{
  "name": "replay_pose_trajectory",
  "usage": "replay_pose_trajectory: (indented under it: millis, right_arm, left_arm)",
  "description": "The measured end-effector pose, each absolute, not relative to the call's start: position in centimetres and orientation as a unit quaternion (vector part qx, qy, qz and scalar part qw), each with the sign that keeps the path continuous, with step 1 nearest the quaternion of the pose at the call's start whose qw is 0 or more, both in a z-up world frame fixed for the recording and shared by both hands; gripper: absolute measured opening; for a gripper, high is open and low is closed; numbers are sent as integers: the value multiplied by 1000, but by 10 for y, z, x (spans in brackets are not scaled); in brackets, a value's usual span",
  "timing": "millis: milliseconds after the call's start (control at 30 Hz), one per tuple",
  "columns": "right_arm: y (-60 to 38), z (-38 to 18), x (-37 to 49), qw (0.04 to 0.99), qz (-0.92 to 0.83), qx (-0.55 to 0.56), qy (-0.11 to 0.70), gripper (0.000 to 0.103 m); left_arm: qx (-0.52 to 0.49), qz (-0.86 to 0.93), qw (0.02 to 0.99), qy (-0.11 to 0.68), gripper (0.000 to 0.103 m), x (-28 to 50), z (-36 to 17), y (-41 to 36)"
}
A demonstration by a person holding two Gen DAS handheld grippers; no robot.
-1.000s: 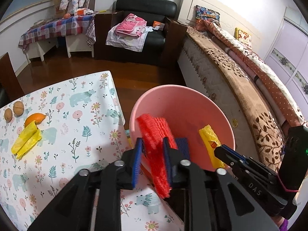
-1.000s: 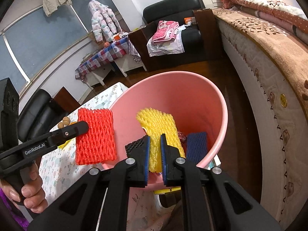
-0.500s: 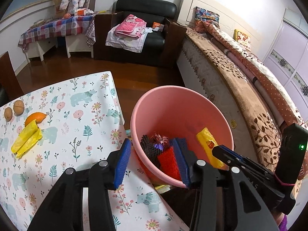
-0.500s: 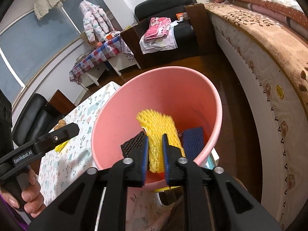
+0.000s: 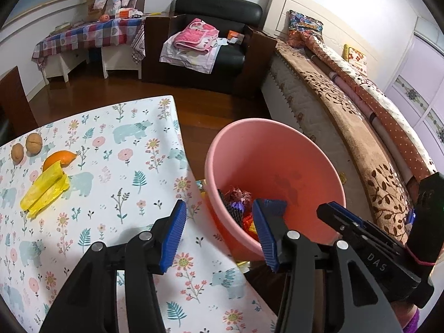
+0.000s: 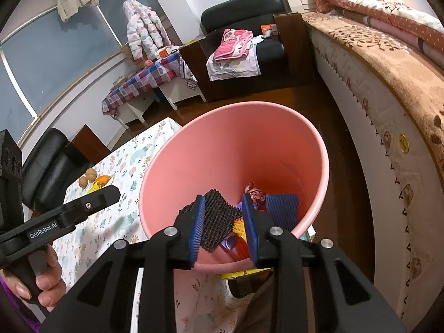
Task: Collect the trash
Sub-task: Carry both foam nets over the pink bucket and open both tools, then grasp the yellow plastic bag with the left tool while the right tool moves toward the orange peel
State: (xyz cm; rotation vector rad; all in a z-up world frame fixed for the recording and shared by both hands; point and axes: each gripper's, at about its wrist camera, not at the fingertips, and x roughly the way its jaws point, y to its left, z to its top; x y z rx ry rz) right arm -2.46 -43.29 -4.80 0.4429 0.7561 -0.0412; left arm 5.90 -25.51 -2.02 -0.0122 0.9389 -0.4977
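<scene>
Trash: foam nets and wrappers heaped at the bottom of the pink bin (image 6: 236, 149), which stands off the edge of the tabletop (image 5: 111, 166) beside the bed; a yellow wrapper (image 5: 44, 191) lying on the tabletop touching an orange (image 5: 59, 158), two walnuts (image 5: 26, 147) just beyond. Left gripper (image 5: 219, 233) poised across the bin's near rim, jaws spread wide, nothing between them. Right gripper (image 6: 223, 227) above the bin mouth, jaws parted to a moderate gap and empty, black net (image 6: 219, 222), blue net (image 6: 283, 208) and a crumpled wrapper (image 6: 254, 193) seen below. Best next, judging by what remains: swing the left gripper back over the tabletop, come down flat on the yellow wrapper away from the orange, pinch a folded edge rather than the middle, lift clear before carrying. Readable writing: "GenRobot.AI" on the left gripper's arm in the right wrist view, "DAS" on the right gripper's arm in the left wrist view.
</scene>
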Motion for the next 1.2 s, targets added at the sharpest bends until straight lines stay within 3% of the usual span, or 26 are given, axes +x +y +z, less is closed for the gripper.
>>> replay_pose_trajectory:
  millis: [1200]
  right_arm:
    - [-329, -27, -2, 912, 85, 147, 374, 28]
  left_arm:
    - [-30, -161, 882, 441, 49, 59, -47, -115]
